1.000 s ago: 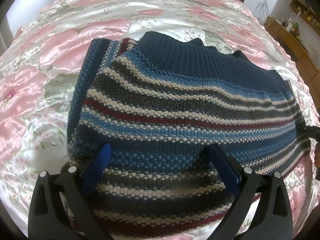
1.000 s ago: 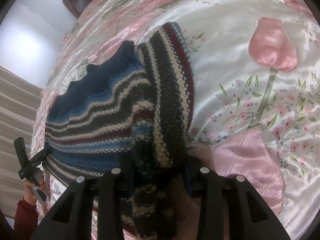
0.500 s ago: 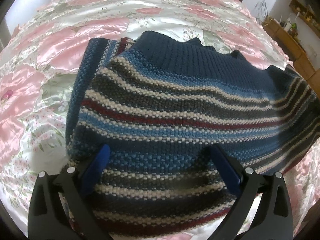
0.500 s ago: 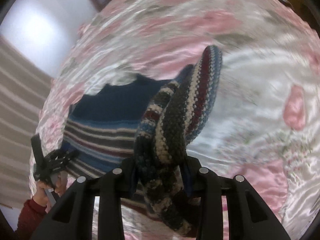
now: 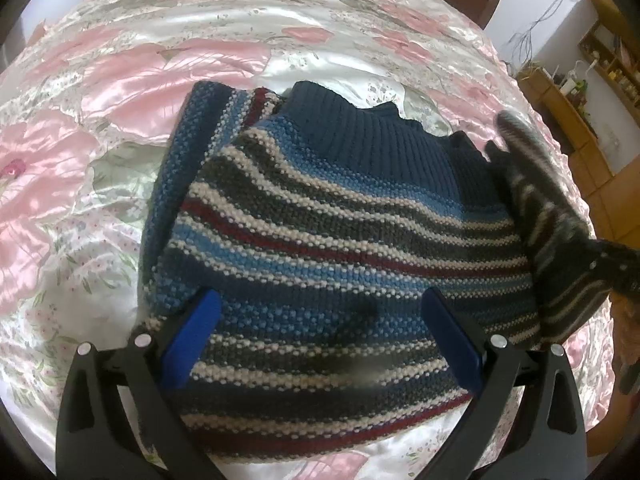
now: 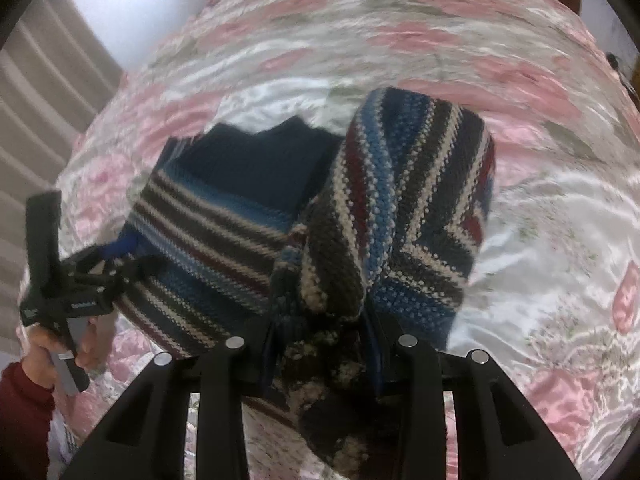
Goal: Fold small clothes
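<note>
A small knitted sweater (image 5: 320,240), striped in blue, grey, cream and dark red with a ribbed navy collar, lies on a shiny pink-and-white floral satin bedspread (image 5: 120,80). The left gripper (image 5: 320,332) hovers over the sweater's near hem, its blue-padded fingers (image 5: 192,328) spread wide and holding nothing. The right gripper (image 6: 320,336) is clamped on a bunched striped sleeve (image 6: 400,208), lifted clear of the bedspread ahead of its fingers and swinging toward the sweater's body, which lies ahead and to its left. A hand in a dark red sleeve (image 6: 24,420) holds the left tool.

To do this fold well, the sleeve should probably be carried across the chest and lowered flat before letting go, untwisted. The left gripper could press the hem so the body does not drag along.
</note>
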Tool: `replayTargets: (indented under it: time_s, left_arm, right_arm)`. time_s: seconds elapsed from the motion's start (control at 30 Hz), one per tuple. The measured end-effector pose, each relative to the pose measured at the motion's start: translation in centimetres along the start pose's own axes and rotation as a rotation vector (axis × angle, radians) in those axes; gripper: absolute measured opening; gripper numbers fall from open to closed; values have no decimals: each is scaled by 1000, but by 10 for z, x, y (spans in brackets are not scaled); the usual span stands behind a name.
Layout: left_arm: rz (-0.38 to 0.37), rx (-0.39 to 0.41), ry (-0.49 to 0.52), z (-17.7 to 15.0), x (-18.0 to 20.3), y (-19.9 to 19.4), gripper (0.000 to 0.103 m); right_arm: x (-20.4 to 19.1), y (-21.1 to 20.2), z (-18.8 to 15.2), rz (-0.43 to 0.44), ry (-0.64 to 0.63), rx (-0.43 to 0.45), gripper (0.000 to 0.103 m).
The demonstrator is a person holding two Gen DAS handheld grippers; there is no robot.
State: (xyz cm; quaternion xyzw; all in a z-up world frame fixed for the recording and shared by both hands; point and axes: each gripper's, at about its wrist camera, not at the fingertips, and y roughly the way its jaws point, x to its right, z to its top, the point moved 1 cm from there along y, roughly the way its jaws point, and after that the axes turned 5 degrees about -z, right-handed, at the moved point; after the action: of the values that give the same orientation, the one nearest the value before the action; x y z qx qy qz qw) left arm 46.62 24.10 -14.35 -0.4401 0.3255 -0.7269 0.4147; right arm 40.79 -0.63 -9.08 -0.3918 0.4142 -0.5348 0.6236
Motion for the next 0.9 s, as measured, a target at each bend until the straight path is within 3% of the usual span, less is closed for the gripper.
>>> replayTargets:
  time_s: [0.1,0.2,0.33,0.47,0.57,0.7,0.77,0.9]
  left_arm:
    - [7,-2,5,0,0,2,100]
    - [15,-5,19,-1,1,4,100]
    - [24,-11,34,-1,3,7,100]
    - [16,-20,5,0,2,1,100]
    - [-52,2,-66,4,10,-13,100]
    - [-168,2,-80,13,48,-19,100]
    - [-235,-36,-64,19,75,-9,100]
    - [-319,-135,-89,24,114,27,100]
  right_arm:
    - [-19,17,-1,-46,-46,-19,38]
    - [-33,28,-3,-69,-89,-31,52]
    - [-41,26,-4,60,-56,-46,59]
    - [-21,-2,-5,210,49,-13,59]
    - [8,-29,-10,305,119,17,59]
    - [51,-51,-22,228,145,48,59]
    - [76,-51,-31,158,165,48,59]
    - [114,-36,-51,133,231,12,59]
